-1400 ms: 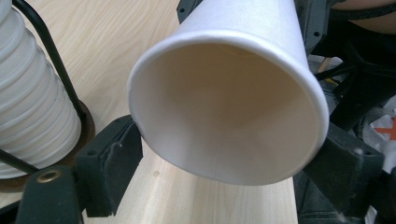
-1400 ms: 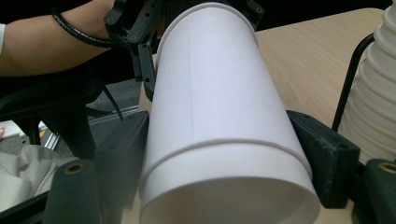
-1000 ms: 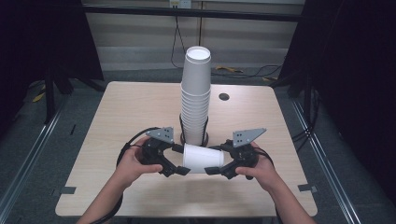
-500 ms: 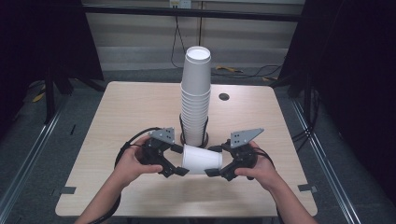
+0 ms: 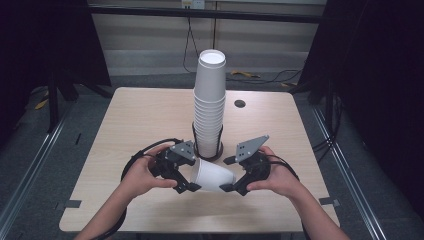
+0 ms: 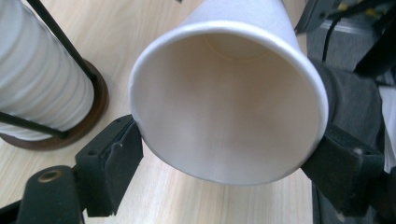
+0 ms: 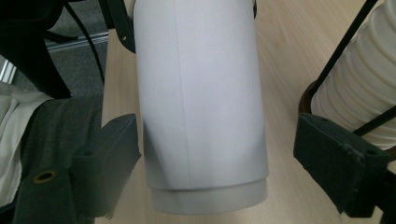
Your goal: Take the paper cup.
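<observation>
White paper makes up the single cup (image 5: 214, 176) that lies on its side, held above the near edge of the worktop (image 5: 140, 120), between the two hands. Its long axis runs roughly from one gripper to the other, the open mouth toward the left gripper (image 5: 186, 175) and the closed base toward the right gripper (image 5: 231, 175). In the left gripper view the rim sits between the jaws, which have just been opening by a little; the left pad touches the rim and the right one sits against it, so the grip looks light, not firm. In the right gripper view the cup's base end hangs between jaws that stand wide, with a clear gap on each side, so that gripper holds nothing. Just behind the hands stands the tall stack of cups (image 5: 209, 107) in its black wire holder (image 5: 207, 145). Whichever hand carries the cup on, the base end points away from the left jaws and straight into the right ones, so the right gripper seems placed to close on it.
</observation>
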`<state>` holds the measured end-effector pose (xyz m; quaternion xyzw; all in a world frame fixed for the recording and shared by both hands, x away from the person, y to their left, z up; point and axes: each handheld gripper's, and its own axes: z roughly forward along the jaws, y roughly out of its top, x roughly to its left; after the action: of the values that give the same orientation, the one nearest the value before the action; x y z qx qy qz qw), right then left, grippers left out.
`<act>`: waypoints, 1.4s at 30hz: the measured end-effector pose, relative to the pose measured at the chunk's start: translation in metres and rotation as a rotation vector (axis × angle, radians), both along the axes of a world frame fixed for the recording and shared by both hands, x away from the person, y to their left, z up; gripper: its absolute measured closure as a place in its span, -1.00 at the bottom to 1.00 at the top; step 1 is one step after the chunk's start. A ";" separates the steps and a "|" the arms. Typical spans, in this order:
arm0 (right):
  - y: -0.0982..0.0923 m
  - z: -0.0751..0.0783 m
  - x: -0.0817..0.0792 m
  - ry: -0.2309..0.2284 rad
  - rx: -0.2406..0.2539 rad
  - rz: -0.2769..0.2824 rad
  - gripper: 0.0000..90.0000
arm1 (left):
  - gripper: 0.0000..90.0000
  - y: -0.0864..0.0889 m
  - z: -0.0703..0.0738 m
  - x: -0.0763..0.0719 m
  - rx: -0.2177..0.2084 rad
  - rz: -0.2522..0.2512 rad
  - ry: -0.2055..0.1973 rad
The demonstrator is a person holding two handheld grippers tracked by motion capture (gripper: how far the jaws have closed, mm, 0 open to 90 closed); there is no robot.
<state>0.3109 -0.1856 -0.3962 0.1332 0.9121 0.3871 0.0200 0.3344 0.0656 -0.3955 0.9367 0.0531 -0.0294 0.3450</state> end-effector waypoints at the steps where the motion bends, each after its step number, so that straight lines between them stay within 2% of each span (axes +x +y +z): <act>1: 0.001 0.001 0.000 -0.002 -0.013 0.011 -0.68 | -0.63 -0.001 0.000 -0.001 0.015 0.006 -0.005; 7: 0.007 0.007 0.000 -0.016 -0.071 0.030 -0.68 | -0.63 -0.006 0.001 -0.002 0.082 -0.014 -0.022; 13: 0.014 0.008 -0.001 -0.020 -0.102 0.048 -0.68 | -0.63 -0.012 0.004 -0.003 0.117 -0.020 -0.046; 18: 0.019 0.009 -0.002 -0.026 -0.125 0.058 -0.68 | -0.64 -0.017 0.007 -0.005 0.140 -0.018 -0.051; 28: 0.024 0.007 0.000 -0.022 -0.110 0.058 -0.66 | -0.64 -0.021 0.012 -0.007 0.148 -0.021 -0.054; 30: 0.024 0.007 -0.001 -0.016 -0.106 0.061 -0.63 | -0.64 -0.022 0.012 -0.009 0.147 -0.018 -0.058; 32: 0.025 0.007 -0.001 -0.009 -0.100 0.059 -0.63 | -0.65 -0.024 0.013 -0.009 0.163 -0.023 -0.081; 34: 0.025 0.007 0.000 0.000 -0.099 0.053 -0.63 | -0.65 -0.025 0.013 -0.009 0.171 -0.020 -0.088; 35: 0.026 0.007 0.000 0.004 -0.104 0.054 -0.63 | -0.65 -0.025 0.014 -0.008 0.175 -0.036 -0.088; 38: 0.027 0.006 0.000 0.004 -0.115 0.055 -0.63 | -0.65 -0.026 0.013 -0.009 0.175 -0.026 -0.092; 39: 0.027 0.006 0.000 0.002 -0.117 0.054 -0.63 | -0.65 -0.026 0.012 -0.010 0.175 -0.013 -0.082; 42: 0.028 0.004 0.000 0.004 -0.115 0.046 -0.64 | -0.65 -0.026 0.012 -0.008 0.194 -0.033 -0.104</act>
<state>0.3113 -0.1571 -0.3918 0.1114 0.9357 0.3342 0.0169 0.3264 0.0395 -0.3831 0.9666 0.0224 0.0188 0.2545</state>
